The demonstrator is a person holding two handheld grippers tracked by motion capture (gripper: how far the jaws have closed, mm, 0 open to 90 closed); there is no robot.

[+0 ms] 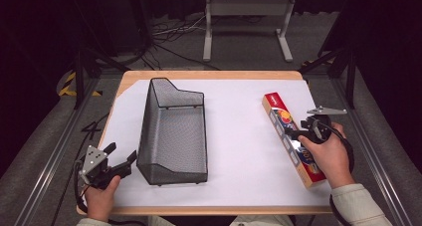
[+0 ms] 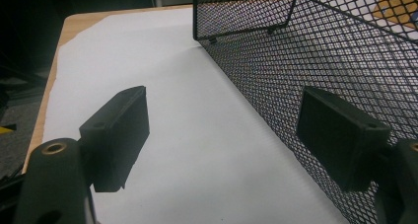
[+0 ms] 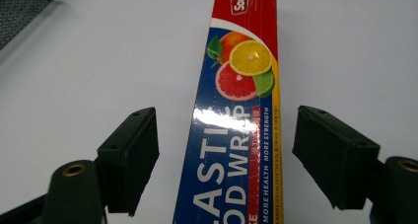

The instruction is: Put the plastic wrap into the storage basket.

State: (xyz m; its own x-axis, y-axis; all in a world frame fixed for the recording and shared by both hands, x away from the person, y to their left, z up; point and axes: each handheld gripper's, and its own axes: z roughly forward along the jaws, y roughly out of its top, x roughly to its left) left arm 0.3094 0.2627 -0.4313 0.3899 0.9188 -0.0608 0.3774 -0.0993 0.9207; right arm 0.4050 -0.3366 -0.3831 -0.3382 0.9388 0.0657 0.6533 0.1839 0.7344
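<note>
- The plastic wrap box (image 1: 292,139) lies flat on the white sheet (image 1: 239,136) in the right half of the high view, slanting from upper left to lower right; its lower end comes close to the sheet's right edge and the table's front-right corner.
- The right gripper (image 1: 298,134) sits over the middle of the box, held by the right hand (image 1: 328,154) at the lower right.
- In the right gripper view the box (image 3: 236,135) runs up the centre between the two black pads (image 3: 130,157), which stand wide on either side with white sheet showing between each pad and the box's long edges; nothing is clamped.
- No earlier picture is at hand, so only the wide stance is told.
- The wire mesh basket (image 1: 174,131) stands left of centre in the high view, empty inside, its long side parallel to the sheet's left edge.
- A broad bare strip of sheet lies between the basket's right wall and the box.
- The left gripper (image 1: 122,159) rests at the lower left near the table's front edge, just beside the basket's near-left corner, in the left hand (image 1: 102,198).
- In the left gripper view its jaws are spread wide with nothing between them; the right-hand pad (image 2: 340,135) is close against the basket's mesh wall (image 2: 305,61), and whether they touch I cannot tell.
- Bare sheet stretches to the upper left there, up to the wooden table edge (image 2: 54,81).
</note>
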